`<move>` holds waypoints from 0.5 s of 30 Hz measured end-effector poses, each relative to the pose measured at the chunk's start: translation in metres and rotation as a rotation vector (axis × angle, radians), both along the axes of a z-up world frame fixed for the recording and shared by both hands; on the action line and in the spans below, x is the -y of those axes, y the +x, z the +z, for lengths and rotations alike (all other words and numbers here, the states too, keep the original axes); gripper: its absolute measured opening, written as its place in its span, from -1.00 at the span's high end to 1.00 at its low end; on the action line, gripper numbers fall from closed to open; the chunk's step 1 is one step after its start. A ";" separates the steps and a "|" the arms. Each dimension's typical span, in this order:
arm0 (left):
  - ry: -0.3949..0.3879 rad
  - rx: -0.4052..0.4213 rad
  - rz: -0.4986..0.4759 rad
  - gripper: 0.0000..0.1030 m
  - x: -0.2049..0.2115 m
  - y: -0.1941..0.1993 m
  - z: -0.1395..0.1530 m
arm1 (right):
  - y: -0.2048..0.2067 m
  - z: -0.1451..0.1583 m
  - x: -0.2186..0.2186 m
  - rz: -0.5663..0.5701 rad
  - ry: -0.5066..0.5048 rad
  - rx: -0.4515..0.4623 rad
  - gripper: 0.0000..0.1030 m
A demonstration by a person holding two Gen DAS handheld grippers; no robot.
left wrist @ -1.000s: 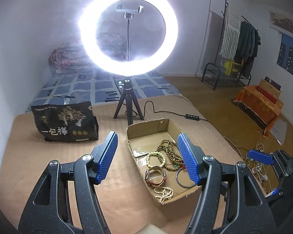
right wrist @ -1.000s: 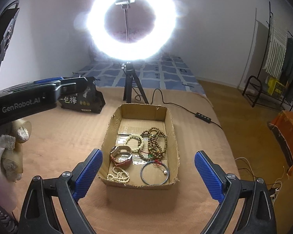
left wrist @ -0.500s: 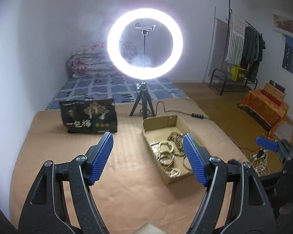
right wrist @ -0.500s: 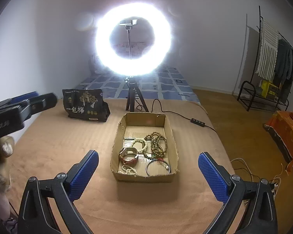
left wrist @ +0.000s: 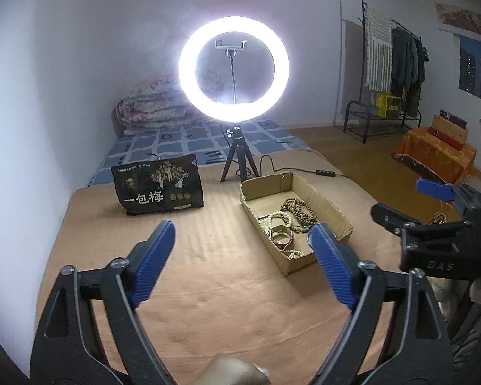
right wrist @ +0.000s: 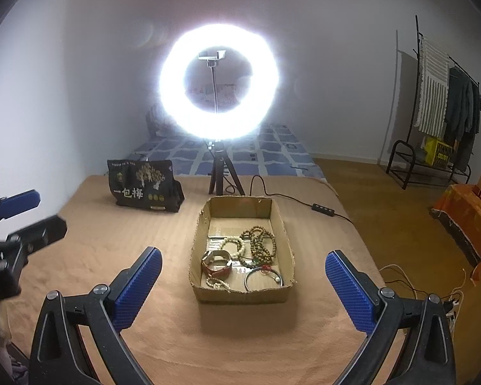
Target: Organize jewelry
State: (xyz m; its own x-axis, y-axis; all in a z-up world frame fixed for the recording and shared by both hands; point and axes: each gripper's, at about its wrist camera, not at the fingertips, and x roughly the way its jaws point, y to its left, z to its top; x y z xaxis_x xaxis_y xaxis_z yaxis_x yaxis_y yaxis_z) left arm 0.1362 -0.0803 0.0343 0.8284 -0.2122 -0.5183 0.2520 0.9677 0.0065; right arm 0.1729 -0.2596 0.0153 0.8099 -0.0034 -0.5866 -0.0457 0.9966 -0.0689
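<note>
An open cardboard box (right wrist: 290,250) (left wrist: 330,207) sits on the tan blanket. Inside lie brown wooden beads (right wrist: 261,242), a pale bead bracelet (right wrist: 232,244), a watch with a red strap (right wrist: 218,261), a small white bead string (right wrist: 218,284) and a thin metal bangle (right wrist: 263,280). My right gripper (right wrist: 240,277) is open and empty, held back from the box's near end. My left gripper (left wrist: 240,253) is open and empty, left of the box. Each gripper shows at the edge of the other's view.
A lit ring light on a black tripod (right wrist: 223,173) stands behind the box, its cable and switch (right wrist: 324,208) running right. A black printed bag (right wrist: 142,186) stands at the back left. The blanket's right edge drops to a wooden floor with cables (right wrist: 433,292).
Both grippers have drawn back and up from the box, so it looks smaller and farther. Both stay open and empty. The jewelry has not moved.
</note>
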 end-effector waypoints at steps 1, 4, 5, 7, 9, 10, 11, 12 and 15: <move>-0.008 0.009 -0.002 -0.89 -0.001 -0.003 0.002 | 0.001 -0.001 -0.001 0.002 0.000 0.000 -0.99; -0.021 0.022 0.000 -0.94 -0.005 -0.007 0.006 | 0.002 -0.001 -0.007 0.013 -0.018 0.005 -0.99; -0.026 0.024 0.001 -0.95 -0.005 -0.007 0.007 | 0.001 -0.002 -0.009 0.015 -0.025 0.006 -0.99; -0.036 0.020 0.007 -0.96 -0.006 -0.007 0.008 | 0.001 -0.003 -0.012 0.018 -0.031 0.006 -0.99; -0.041 0.007 0.013 -0.97 -0.007 -0.006 0.008 | 0.001 -0.004 -0.012 0.020 -0.032 0.001 -0.99; -0.043 0.002 0.017 -0.98 -0.007 -0.005 0.008 | 0.002 -0.005 -0.012 0.020 -0.033 -0.001 -0.99; -0.042 0.000 0.023 -0.98 -0.006 -0.005 0.008 | 0.001 -0.005 -0.012 0.019 -0.034 -0.001 -0.99; -0.041 0.001 0.026 -0.98 -0.006 -0.005 0.008 | 0.002 -0.005 -0.011 0.016 -0.033 -0.002 -0.99; -0.036 0.005 0.032 -0.98 -0.006 -0.006 0.008 | 0.001 -0.005 -0.009 0.013 -0.022 -0.007 -0.99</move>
State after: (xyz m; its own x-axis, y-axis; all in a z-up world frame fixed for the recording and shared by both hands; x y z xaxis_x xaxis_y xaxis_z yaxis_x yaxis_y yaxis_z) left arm 0.1302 -0.0747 0.0422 0.8378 -0.2035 -0.5066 0.2205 0.9750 -0.0270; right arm 0.1743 -0.2508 0.0107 0.8055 -0.0063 -0.5926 -0.0590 0.9941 -0.0908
